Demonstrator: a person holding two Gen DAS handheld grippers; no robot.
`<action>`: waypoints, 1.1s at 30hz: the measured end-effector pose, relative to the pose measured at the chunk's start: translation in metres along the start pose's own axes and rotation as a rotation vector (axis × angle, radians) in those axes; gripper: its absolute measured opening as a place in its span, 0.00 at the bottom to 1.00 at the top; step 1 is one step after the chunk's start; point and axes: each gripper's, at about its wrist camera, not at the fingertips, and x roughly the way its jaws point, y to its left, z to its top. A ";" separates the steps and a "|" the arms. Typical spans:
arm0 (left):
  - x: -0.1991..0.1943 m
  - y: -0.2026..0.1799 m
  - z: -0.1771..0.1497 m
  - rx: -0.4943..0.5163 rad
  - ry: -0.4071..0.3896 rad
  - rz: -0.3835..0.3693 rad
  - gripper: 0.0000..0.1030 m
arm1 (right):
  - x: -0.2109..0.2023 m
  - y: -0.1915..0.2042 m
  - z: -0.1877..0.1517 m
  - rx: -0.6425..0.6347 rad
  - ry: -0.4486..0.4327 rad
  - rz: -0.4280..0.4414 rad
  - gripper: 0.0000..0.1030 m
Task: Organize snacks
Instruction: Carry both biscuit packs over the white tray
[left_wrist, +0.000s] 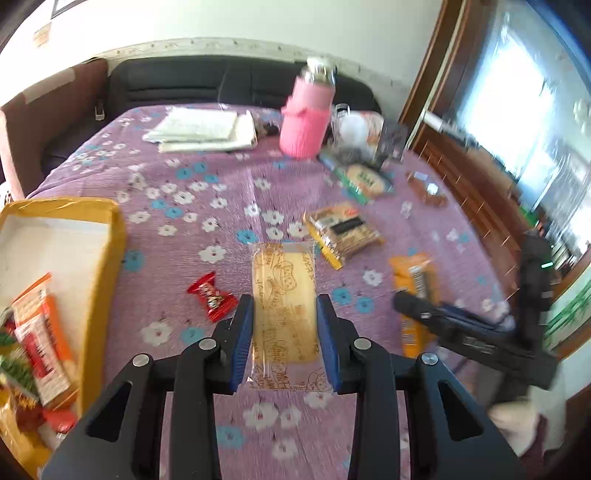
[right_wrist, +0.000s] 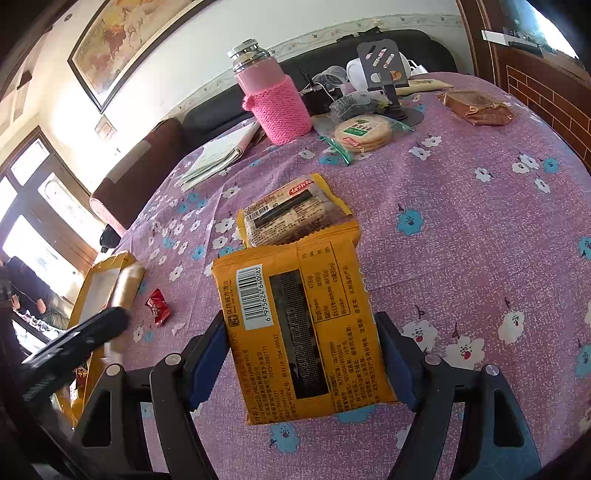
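While snacks lie scattered over a purple floral-clothed counter (left_wrist: 229, 173), the left tool (left_wrist: 284, 334) clamps a pale cake packet (left_wrist: 283, 295) between its blue pads, lifted over the cloth. The right tool (right_wrist: 303, 354) grips a yellow biscuit packet (right_wrist: 295, 325) (barcode side up). Near the left tool lie a red candy (left_wrist: 212, 295) and a clear-windowed cracker pack (left_wrist: 343, 232); a yellow box (left_wrist: 62, 258) holds sorted snacks at left. A pink-sleeved flask (right_wrist: 273, 99) stands behind.
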 end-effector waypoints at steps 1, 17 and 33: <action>-0.011 0.003 -0.001 -0.011 -0.019 -0.002 0.30 | 0.000 0.000 0.000 0.000 0.000 0.003 0.75; -0.107 0.055 -0.042 -0.138 -0.180 0.100 0.30 | -0.011 0.017 -0.006 -0.062 -0.085 0.032 0.75; -0.153 0.140 -0.084 -0.310 -0.263 0.116 0.30 | -0.009 0.035 -0.016 -0.117 -0.119 -0.020 0.75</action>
